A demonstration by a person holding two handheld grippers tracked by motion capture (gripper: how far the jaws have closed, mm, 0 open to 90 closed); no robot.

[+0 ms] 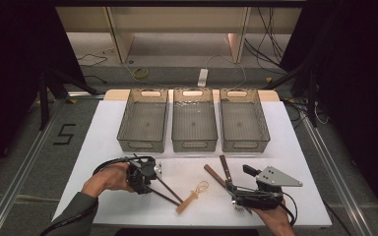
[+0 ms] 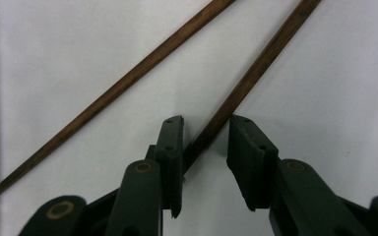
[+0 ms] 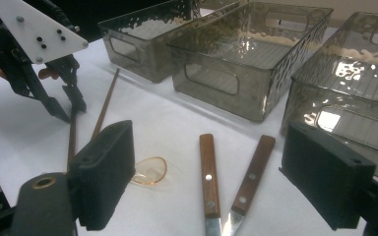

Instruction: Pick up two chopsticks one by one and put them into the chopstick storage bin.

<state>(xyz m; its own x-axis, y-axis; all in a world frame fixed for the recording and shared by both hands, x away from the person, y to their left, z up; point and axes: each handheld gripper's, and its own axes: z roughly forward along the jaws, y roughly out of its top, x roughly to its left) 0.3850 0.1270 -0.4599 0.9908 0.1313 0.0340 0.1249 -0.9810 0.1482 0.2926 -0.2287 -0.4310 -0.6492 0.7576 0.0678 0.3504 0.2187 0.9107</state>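
counter (image 1: 103,128): white top, carries everything below.
bins (image 1: 194,126): three clear grey bins in a row across the far half, just beside each other.
left tongs (image 1: 156,173): low over the near-left of the counter, tips down at the chopsticks. In the left gripper view (image 2: 205,129) the jaws are narrow, one chopstick running up between them; pads look just short of clamping it, but hard to be sure from this angle.
right tongs (image 1: 232,189): near-right of the counter, pointing at the knives. In the right gripper view (image 3: 206,172) the jaws stand wide, nothing gripped.
chopsticks (image 1: 170,191): two dark brown sticks flat on the counter, near-left of centre, splayed apart at the far end.
knives (image 1: 223,171): two, wooden handles, lying in a V with blades converging toward the right tongs.
whisk (image 1: 193,195): small, pale wooden handle, wire loop, between chopsticks and knives.
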